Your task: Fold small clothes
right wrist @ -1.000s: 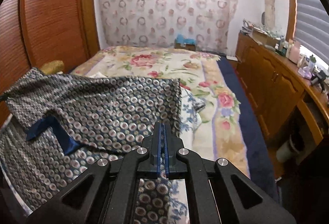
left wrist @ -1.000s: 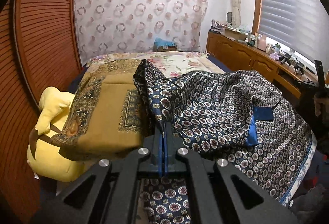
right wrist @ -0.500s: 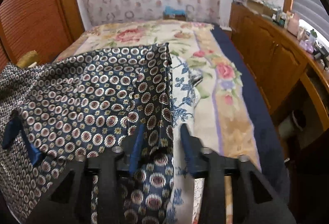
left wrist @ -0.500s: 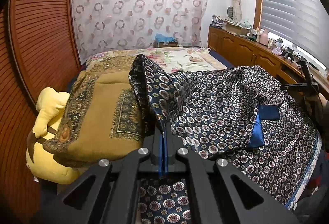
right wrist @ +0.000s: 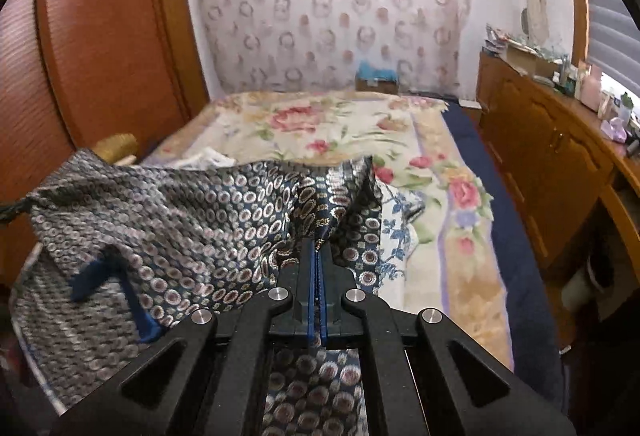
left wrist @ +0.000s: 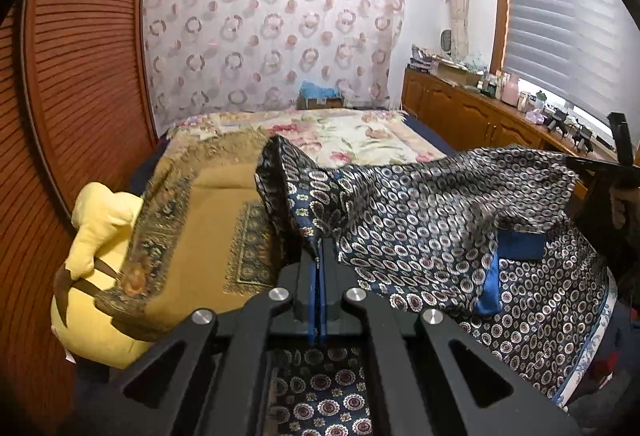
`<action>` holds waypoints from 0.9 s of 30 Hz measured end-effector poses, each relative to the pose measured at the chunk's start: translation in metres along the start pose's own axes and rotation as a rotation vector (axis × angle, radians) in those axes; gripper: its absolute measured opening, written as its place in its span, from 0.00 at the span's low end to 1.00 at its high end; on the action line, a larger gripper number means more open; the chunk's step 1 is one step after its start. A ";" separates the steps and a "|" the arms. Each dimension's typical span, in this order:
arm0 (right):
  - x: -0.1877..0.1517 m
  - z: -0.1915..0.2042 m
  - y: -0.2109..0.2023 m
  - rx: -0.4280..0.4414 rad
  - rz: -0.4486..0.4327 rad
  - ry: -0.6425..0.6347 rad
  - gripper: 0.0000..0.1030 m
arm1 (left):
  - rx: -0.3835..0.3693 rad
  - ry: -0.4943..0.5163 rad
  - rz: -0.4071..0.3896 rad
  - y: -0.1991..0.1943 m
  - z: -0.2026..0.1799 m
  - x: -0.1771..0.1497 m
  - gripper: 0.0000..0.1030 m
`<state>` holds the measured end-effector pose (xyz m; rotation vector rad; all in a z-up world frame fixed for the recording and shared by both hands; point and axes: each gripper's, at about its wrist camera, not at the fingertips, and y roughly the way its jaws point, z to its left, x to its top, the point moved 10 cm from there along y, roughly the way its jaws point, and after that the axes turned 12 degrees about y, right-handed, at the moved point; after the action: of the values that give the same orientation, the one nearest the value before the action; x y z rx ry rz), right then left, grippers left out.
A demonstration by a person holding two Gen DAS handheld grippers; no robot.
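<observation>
Half a second ago the right gripper point(right wrist: 319, 252) stood with its jaws spread over the edge of the patterned garment point(left wrist: 420, 204); now they are clamped together on a bunched corner of it, and that corner is raised off the bed point(right wrist: 460, 276). Left-wrist view, from left to right: a ribbed wooden wardrobe door point(left wrist: 88, 76) fills the left margin. Below it lies a yellow plush toy point(left wrist: 100, 236), partly covered by an ochre cloth with a dark ornamental border point(left wrist: 200, 228). At centre the left gripper point(left wrist: 319, 256) has its jaws closed on the near left corner of the garment, a dark blue fabric printed with small medallions. The garment spans from this grip to the right, sagging in the middle, with a plain blue inner strip point(left wrist: 490, 284) showing at a fold; its lower part rests on the bed. At the far right of this view the right gripper's dark frame meets the garment's other corner. Right-wrist view, from left to right: the garment stretches from the left margin to the centre, where the blue pads pinch it. Beyond it lies the floral bedspread point(right wrist: 320, 124), and a wooden cabinet point(right wrist: 540, 156) runs along the right wall.
</observation>
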<state>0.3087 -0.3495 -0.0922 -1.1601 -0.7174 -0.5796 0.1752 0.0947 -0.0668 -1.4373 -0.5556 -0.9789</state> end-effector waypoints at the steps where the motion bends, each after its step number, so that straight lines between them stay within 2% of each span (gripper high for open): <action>1: -0.001 0.002 -0.004 -0.002 0.002 -0.008 0.00 | 0.000 -0.003 -0.003 -0.003 0.001 0.001 0.00; 6: -0.029 -0.004 -0.030 -0.031 0.041 -0.036 0.00 | 0.003 -0.018 0.002 -0.019 0.008 -0.014 0.00; 14: -0.094 -0.026 -0.054 -0.050 0.116 -0.009 0.00 | -0.015 -0.057 0.063 -0.037 0.003 -0.072 0.00; 27: -0.111 -0.027 -0.061 -0.071 0.128 -0.013 0.00 | 0.006 -0.083 0.091 -0.059 -0.004 -0.098 0.00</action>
<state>0.1972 -0.3891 -0.1459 -1.2665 -0.6330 -0.4938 0.0752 0.1201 -0.1149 -1.4907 -0.5486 -0.8481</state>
